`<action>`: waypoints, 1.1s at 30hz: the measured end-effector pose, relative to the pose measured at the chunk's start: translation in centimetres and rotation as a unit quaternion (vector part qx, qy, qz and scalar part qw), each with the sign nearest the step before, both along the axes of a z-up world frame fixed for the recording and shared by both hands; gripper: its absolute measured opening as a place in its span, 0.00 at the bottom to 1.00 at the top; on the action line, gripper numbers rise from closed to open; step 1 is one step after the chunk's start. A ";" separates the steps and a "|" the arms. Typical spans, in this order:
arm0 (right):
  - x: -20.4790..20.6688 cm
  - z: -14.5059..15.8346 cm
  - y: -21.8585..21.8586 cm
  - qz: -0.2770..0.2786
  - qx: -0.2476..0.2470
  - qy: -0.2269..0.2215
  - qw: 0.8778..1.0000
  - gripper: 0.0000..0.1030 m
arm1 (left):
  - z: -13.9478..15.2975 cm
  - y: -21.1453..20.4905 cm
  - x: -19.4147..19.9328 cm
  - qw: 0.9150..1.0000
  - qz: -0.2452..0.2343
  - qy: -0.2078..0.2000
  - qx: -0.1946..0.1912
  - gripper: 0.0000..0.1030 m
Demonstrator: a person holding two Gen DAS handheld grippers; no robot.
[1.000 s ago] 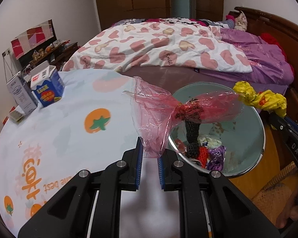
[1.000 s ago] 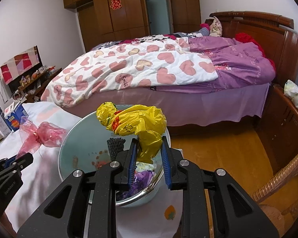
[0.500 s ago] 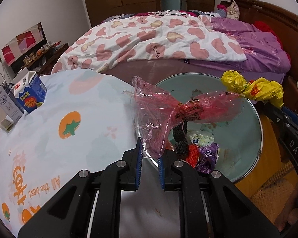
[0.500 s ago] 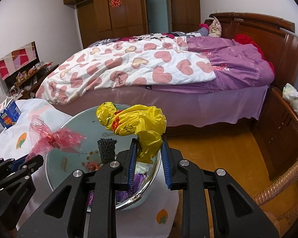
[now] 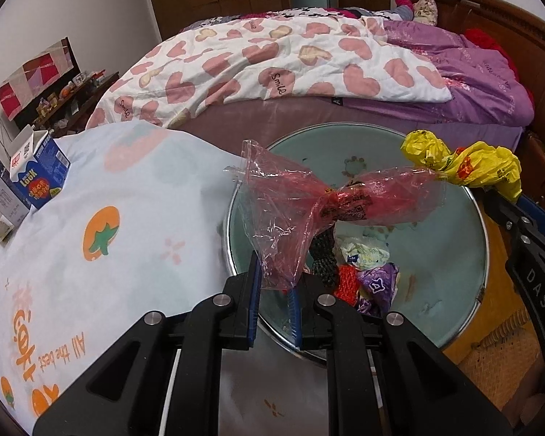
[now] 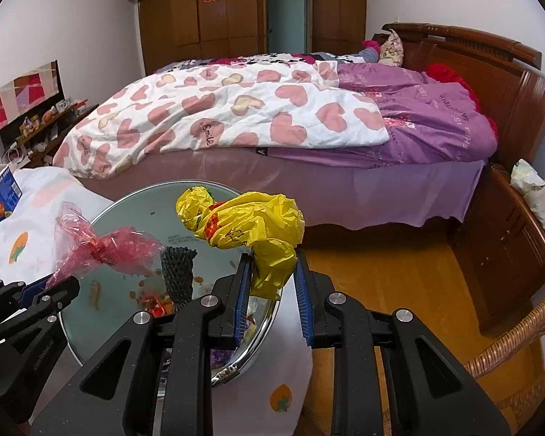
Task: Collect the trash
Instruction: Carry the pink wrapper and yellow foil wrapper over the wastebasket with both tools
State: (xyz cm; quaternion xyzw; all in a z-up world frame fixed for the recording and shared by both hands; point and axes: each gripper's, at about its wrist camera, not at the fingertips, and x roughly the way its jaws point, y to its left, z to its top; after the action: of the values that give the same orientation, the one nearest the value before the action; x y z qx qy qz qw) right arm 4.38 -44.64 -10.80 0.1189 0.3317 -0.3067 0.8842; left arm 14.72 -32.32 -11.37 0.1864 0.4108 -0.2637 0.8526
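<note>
A crumpled red bag (image 5: 330, 203) hangs over the round bin (image 5: 450, 265), pinched by its lower corner between the nearly closed fingers of the left gripper (image 5: 276, 299); a yellow bag (image 6: 258, 232) hangs over the bin's rim, clamped between the right gripper's (image 6: 272, 287) narrowed fingers. The bin holds black mesh (image 6: 178, 272) and wrappers (image 5: 367, 276). It stands against a table (image 5: 109, 225) with an orange-print cloth and cartons (image 5: 36, 178), a bed (image 6: 272, 123) behind.

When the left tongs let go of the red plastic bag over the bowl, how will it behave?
The red plastic bag looks thin and crinkled, so it is probably floppy and very light. It may drift rather than drop straight into the bowl. Its smooth film could also cling to the left tongs.
</note>
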 end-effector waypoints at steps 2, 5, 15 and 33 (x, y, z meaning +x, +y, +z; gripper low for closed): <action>0.3 -0.1 0.1 0.002 -0.004 0.006 1.000 0.24 | -0.2 -0.1 0.1 1.000 0.000 0.002 0.001 0.14; 0.7 -0.3 -0.1 0.006 -0.003 0.012 1.000 0.24 | -0.4 -0.4 0.3 1.000 0.000 0.001 0.007 0.14; 1.7 -0.9 0.0 0.016 -0.003 0.027 1.000 0.24 | -1.0 -0.8 0.7 1.000 0.001 0.000 0.016 0.14; 2.7 -1.8 -0.4 0.041 0.018 0.041 0.998 0.25 | -2.0 -1.5 1.0 1.000 -0.001 0.008 0.026 0.16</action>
State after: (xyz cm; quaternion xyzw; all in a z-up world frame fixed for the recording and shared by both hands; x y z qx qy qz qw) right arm 7.09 -45.07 -12.57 0.1084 0.3781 -0.2689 0.8792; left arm 15.76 -33.85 -13.34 0.2064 0.4242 -0.2553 0.8439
